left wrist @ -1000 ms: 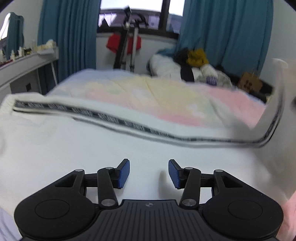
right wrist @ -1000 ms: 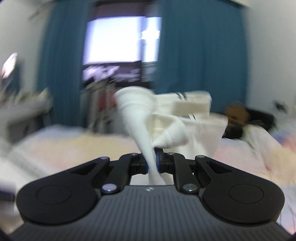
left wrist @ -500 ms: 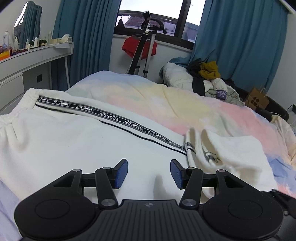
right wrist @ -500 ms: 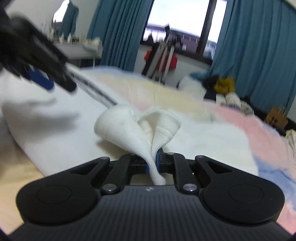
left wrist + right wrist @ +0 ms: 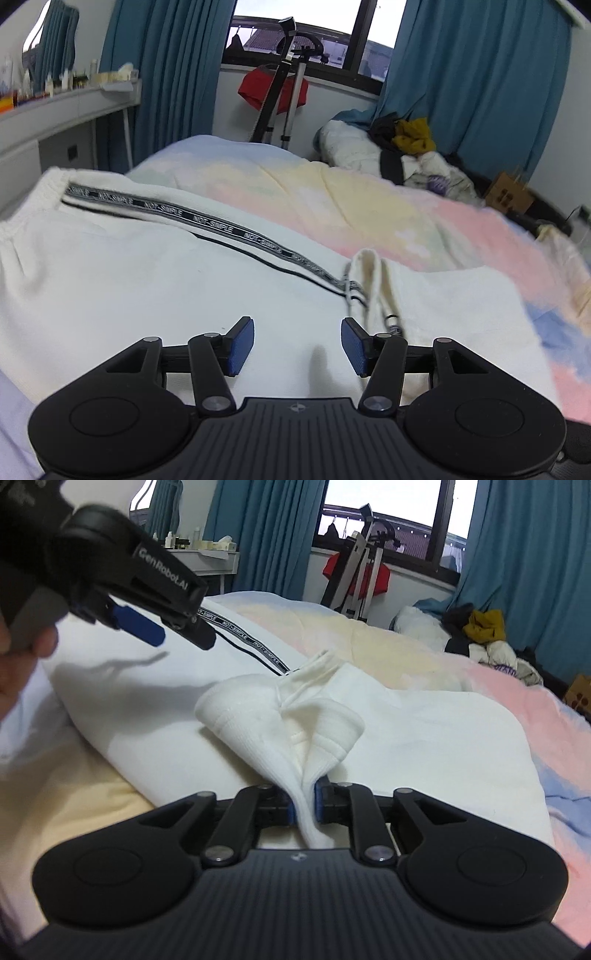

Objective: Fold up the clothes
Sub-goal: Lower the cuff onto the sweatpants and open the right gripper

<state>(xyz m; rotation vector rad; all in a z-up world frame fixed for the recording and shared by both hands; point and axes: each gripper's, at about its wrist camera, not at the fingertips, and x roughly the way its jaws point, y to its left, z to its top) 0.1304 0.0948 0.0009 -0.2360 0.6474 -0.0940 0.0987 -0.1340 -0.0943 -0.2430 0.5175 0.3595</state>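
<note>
Already doubled over on the bed (image 5: 369, 206), the white trousers (image 5: 129, 280) lie with 1 ribbed cuff (image 5: 306, 738) pinched in the right gripper (image 5: 304, 806), the left gripper (image 5: 297, 345) spread above them, further folds likely remaining.

We read "NOT-SIMPLE" repeated in white letters along the black woven stripe (image 5: 207, 223) on the cream knit garment (image 5: 110, 280). We read "GenRobot.AI" in white on the black left gripper (image 5: 147, 629) body.

Right tongs (image 5: 303, 806) pinch cuff (image 5: 280, 720) (ribbed)
</note>
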